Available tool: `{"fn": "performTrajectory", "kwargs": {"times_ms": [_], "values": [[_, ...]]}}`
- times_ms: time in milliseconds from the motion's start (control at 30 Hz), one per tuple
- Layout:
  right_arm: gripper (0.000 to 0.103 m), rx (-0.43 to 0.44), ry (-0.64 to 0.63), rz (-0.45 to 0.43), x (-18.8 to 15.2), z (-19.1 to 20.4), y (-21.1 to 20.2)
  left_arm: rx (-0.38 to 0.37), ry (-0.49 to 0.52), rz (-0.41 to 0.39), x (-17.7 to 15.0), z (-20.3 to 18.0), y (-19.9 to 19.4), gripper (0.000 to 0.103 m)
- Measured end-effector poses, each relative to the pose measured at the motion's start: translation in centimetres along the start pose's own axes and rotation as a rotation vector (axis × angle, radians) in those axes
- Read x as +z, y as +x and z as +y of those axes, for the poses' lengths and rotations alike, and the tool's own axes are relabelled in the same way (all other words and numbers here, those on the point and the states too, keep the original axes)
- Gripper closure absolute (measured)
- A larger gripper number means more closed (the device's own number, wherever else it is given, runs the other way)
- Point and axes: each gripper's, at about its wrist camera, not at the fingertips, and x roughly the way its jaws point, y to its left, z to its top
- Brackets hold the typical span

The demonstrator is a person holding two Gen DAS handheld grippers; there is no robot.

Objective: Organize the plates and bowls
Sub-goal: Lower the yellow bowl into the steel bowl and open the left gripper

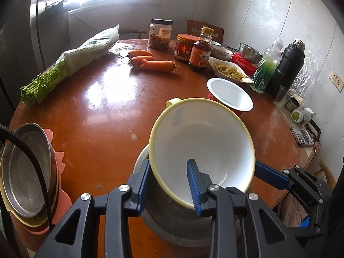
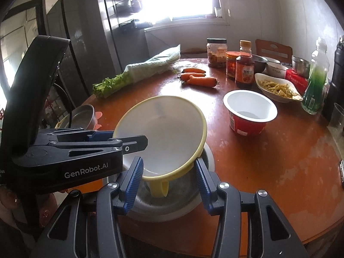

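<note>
Yellow-rimmed white bowl (image 1: 202,150) tilted over metal bowl (image 2: 172,202) at near edge of round table (image 1: 103,99). Left gripper (image 1: 169,185) pinches bowl's rim, one pad inside. Right gripper (image 2: 169,182) jaws spread either side of bowl's yellow handle (image 2: 159,188), not pressing. Metal plate stack (image 1: 28,172) at table's left edge.

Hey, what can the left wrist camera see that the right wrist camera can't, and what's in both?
Only the left wrist view shows the small green fruit in white foam netting by the wall and the white wall socket.

Only the right wrist view shows the yellow bowl's handle near its own fingers and the tall grey refrigerator.

Both show the left gripper shut on the yellow-rimmed white bowl, tilted over a grey metal bowl, plus three orange carrots and the red paper cup.
</note>
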Motion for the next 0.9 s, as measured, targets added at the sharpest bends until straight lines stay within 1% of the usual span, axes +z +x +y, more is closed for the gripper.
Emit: {"fn": "performTrajectory", "kwargs": {"times_ms": [167, 333, 700, 900], "values": [[0.052, -0.002, -0.001, 0.011, -0.4, -0.3, 0.1, 0.000, 0.012, 0.006, -0.4, -0.3, 0.3, 0.070], [0.052, -0.004, 0.000, 0.026, -0.8, -0.5, 0.5, 0.025, 0.036, -0.003, -0.7, -0.7, 0.3, 0.070], [0.052, 0.000, 0.001, 0.037, -1.5, -0.5, 0.7, 0.017, 0.036, 0.012, -1.2, -0.5, 0.9, 0.070], [0.052, -0.021, -0.031, 0.036, -1.5, 0.1, 0.7, 0.014, 0.032, 0.016, -1.4, -0.4, 1.0, 0.070]]}}
